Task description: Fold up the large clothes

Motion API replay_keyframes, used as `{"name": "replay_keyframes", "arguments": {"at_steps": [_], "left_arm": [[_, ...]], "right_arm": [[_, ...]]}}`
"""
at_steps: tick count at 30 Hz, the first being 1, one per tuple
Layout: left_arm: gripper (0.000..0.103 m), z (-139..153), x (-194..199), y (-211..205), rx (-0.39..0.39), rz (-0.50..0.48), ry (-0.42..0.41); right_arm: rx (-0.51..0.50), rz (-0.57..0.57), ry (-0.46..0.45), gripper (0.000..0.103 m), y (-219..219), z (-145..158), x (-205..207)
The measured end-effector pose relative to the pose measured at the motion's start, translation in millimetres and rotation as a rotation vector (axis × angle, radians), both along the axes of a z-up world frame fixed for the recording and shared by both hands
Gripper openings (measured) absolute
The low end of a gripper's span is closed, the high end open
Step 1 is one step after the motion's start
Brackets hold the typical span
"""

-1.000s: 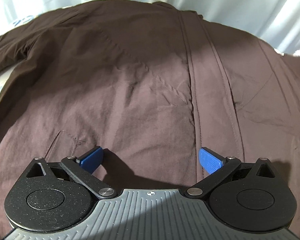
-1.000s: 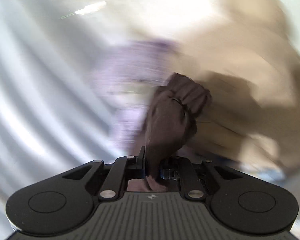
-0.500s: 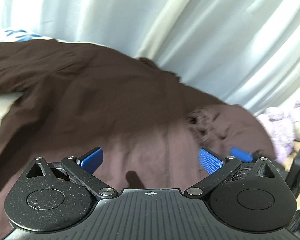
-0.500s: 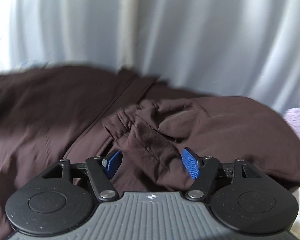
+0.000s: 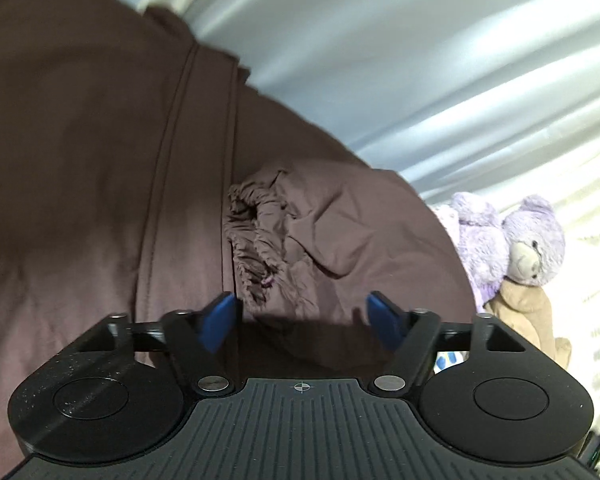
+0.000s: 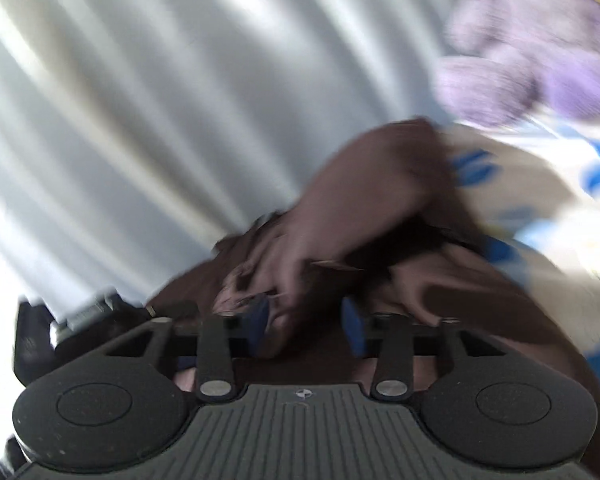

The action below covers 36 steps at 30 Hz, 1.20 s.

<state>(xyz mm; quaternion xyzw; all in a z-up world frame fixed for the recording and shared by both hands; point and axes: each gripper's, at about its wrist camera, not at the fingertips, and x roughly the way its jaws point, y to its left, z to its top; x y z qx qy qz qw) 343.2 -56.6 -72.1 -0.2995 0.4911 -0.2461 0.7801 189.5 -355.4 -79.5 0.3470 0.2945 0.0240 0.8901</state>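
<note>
Looking along your left tongs (image 5: 300, 314), you see the large dark brown jacket (image 5: 80, 160) spread flat, front placket running away from you, and its sleeve laid inward across the chest so that the gathered elastic cuff (image 5: 256, 240) sits just beside the placket. That looks like the first fold, narrowing the body before it is doubled over. Your left tongs stand wide and hold nothing, with the cuff just ahead of the blue pads (image 5: 220, 320). Your right tongs (image 6: 306, 326) are also parted, brown cloth bunched between them; the view is too blurred to say whether they touch it. A purple plush bear (image 5: 532, 236) lies near the jacket's right edge, pale curtains (image 5: 420, 60) hanging behind.
</note>
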Motion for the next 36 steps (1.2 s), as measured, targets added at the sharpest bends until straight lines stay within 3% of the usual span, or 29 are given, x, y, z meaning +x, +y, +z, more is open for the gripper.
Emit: {"name": "replay_keyframes", "arguments": {"at_steps": [1,2,4,6,7,9,13,16,18,20,23,24,26,29,31,33,36], "left_arm": [[0.058,-4,4,-2,-0.008,-0.001,0.016],[0.054,-6,7,-6,-0.006,-0.006,0.028],[0.029,-12,13,-9,0.027,-0.01,0.048],[0.024,-13,18,-11,0.057,-0.005,0.04],[0.023,-6,19,-13,0.087,0.0,0.008],[0.022,19,13,-12,0.186,0.012,-0.119],[0.022,76,0,4,0.367,0.076,-0.407],[0.022,93,1,22,0.455,0.149,-0.491],[0.022,91,1,32,0.504,0.176,-0.51],[0.022,78,0,36,0.557,0.177,-0.513],[0.024,46,2,37,0.59,0.135,-0.436],[0.025,36,2,35,0.6,0.12,-0.411],[0.026,23,3,33,0.622,0.112,-0.4],[0.026,22,1,30,0.567,0.105,-0.409],[0.026,24,1,19,0.528,0.081,-0.432],[0.027,17,4,11,0.549,0.059,-0.447],[0.032,-2,15,4,0.571,0.057,-0.392]], "right_arm": [[0.021,-0.032,0.003,0.031,-8,-5,-3],[0.047,-0.061,-0.002,0.031,-15,-8,-6],[0.116,-0.109,-0.022,0.031,-27,-13,-12],[0.184,-0.124,-0.029,0.032,-35,-18,-14],[0.21,-0.113,-0.015,0.037,-36,-22,-11],[0.217,-0.093,0.022,0.038,-37,-27,-3],[0.163,-0.089,0.006,0.038,-37,-14,3],[0.168,-0.094,0.032,0.038,-35,-13,17],[0.2,-0.099,0.059,0.04,-34,-21,30],[0.235,-0.106,0.1,0.051,-34,-34,44],[0.227,-0.133,0.142,0.051,-30,-46,55],[0.217,-0.149,0.15,0.049,-29,-48,57],[0.203,-0.174,0.151,0.03,-29,-50,61],[0.137,-0.218,0.144,0.01,-30,-50,61],[0.078,-0.263,0.121,0.01,-33,-49,56],[0.031,-0.311,0.115,0.01,-35,-51,52],[-0.046,-0.309,0.133,0.009,-30,-59,55]]}}
